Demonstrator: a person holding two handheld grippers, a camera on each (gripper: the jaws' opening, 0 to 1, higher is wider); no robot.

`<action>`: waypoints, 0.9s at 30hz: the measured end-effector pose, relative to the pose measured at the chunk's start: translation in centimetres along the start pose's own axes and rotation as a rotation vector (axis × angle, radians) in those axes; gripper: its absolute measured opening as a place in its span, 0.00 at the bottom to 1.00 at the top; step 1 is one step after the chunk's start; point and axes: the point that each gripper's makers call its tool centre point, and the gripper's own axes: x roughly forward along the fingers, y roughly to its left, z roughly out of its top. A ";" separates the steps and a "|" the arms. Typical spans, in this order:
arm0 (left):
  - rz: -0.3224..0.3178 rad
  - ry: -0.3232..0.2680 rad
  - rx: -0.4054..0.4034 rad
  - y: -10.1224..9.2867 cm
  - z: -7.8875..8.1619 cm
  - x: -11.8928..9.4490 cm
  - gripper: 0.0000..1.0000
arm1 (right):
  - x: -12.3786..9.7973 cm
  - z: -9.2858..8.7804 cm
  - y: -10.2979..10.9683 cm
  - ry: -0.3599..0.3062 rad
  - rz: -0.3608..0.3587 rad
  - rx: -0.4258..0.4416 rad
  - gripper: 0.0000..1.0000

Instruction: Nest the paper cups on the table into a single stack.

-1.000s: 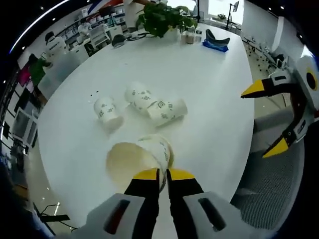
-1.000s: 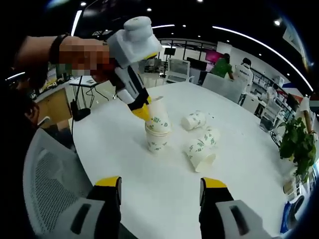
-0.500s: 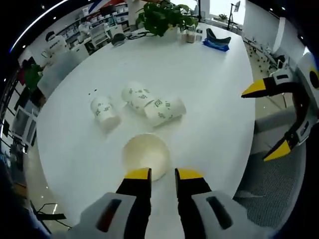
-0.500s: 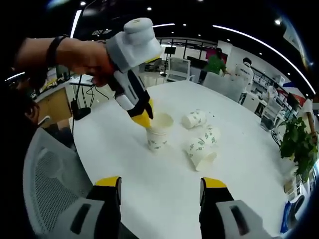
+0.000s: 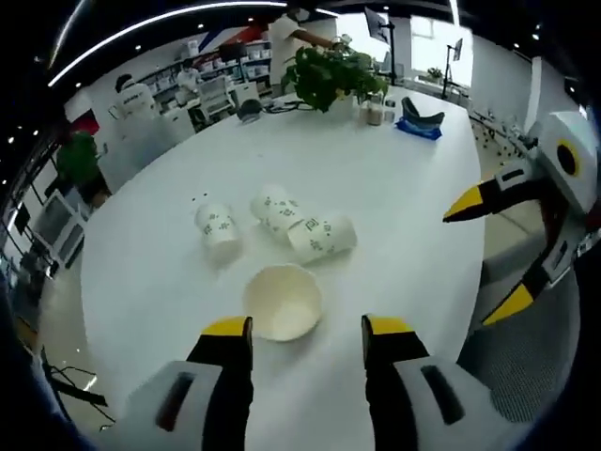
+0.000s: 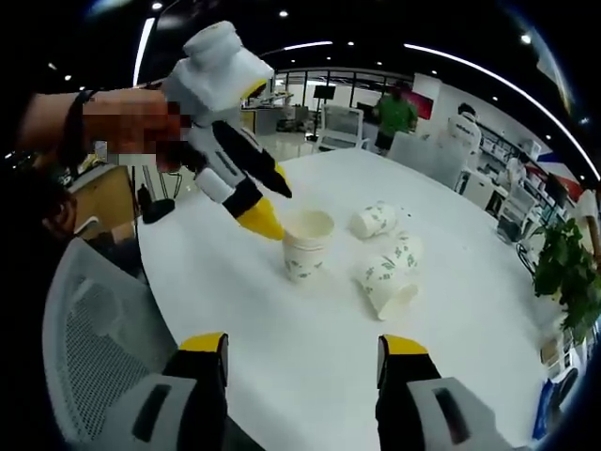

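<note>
**Next cup to be fetched for the stack**

The upright stack of cups [image 5: 283, 301] stands on the white surface [image 5: 394, 197] just ahead of the left claw [image 5: 307, 328], whose jaws are spread and hold nothing. In the right gripper view the same stack [image 6: 307, 244] is seen with the left claw [image 6: 269, 202] just beside its rim, apart from it. The right claw [image 6: 302, 345] is likewise spread and empty, well short of the cups.

Beyond the stack, a single tipped cup [image 5: 218, 227] lies to the left, and a lying nested pair [image 5: 305, 225] lies straight ahead. The step in hand is judged to be the pickup of one of these. A lying cup is best pinched across its wall near the rim, lightly, since thin paper is easily crushed. It should then be turned mouth-up, centred over the stack and lowered straight, so that the stack is not tipped.
</note>
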 end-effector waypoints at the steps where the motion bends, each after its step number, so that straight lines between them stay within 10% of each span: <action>1: 0.005 -0.013 -0.022 0.1 -0.3 -0.3 0.49 | 0.0 0.0 0.0 0.000 0.000 0.004 0.64; 6: 0.065 -0.105 -0.161 1.0 -1.3 -2.2 0.46 | 0.2 -0.3 0.4 0.009 0.015 0.028 0.64; 15: 0.119 -0.069 -0.264 1.4 -7.1 -4.0 0.53 | 0.8 -1.0 0.3 0.023 0.025 0.051 0.64; 27: 0.164 -0.098 -0.375 1.8 -10.4 -6.0 0.50 | 1.6 -2.0 0.0 0.046 0.030 0.058 0.64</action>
